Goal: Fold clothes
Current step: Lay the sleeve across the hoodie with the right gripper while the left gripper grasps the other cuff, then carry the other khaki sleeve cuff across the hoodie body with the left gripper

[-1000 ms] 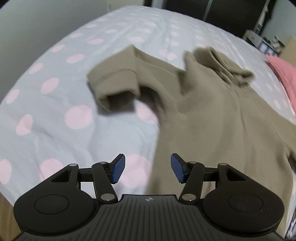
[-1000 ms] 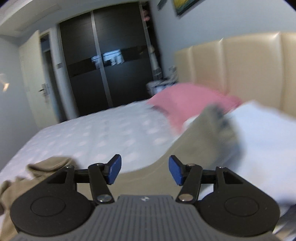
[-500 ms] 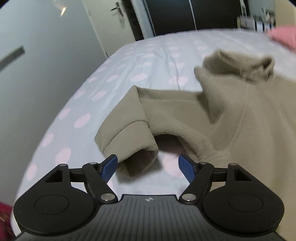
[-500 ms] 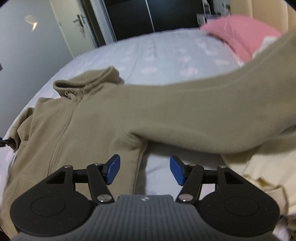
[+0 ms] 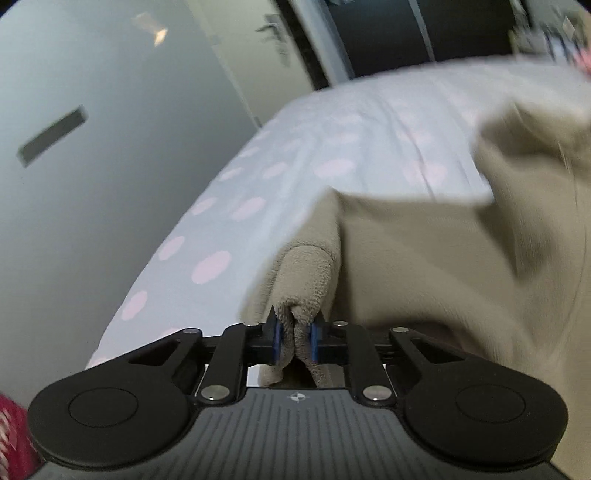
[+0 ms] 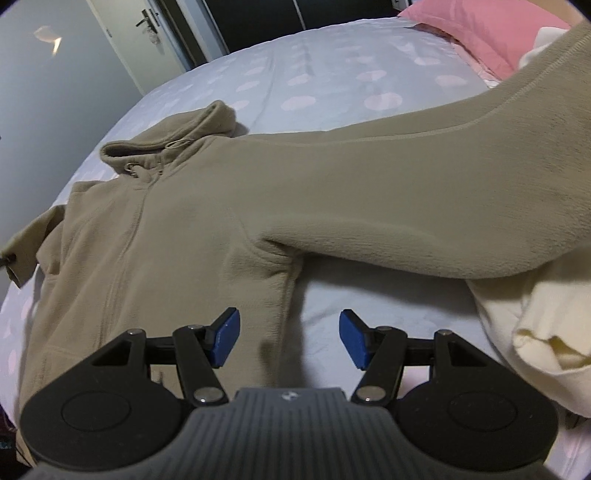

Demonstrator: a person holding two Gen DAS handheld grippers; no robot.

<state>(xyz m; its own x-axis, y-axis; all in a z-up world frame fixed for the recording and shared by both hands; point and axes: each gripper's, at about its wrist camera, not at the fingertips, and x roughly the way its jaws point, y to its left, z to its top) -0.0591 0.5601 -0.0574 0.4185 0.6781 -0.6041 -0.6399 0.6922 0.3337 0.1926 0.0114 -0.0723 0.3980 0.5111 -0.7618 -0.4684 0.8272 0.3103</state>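
Note:
A tan fleece zip jacket (image 6: 166, 229) lies front up on the bed, collar toward the far side. One sleeve (image 6: 443, 177) stretches out to the right onto a cream garment. My left gripper (image 5: 294, 336) is closing its jaws on the other sleeve's cuff (image 5: 306, 273), and the blue pads pinch the bunched fleece between them. That view is motion-blurred. My right gripper (image 6: 288, 332) hovers open just over the jacket's side seam below the armpit, with nothing pressed between its pads.
The bed sheet (image 6: 332, 74) is pale with pink dots. A cream garment (image 6: 535, 332) is heaped at the right, and a pink pillow (image 6: 480, 33) lies behind it. A grey wall (image 5: 92, 184) runs along the bed's left edge. A door (image 6: 136, 37) and a dark wardrobe stand beyond.
My left gripper moved forward onto the sleeve cuff and went from wide open to pinched on it. My right gripper dropped from facing the headboard to over the jacket, then held still.

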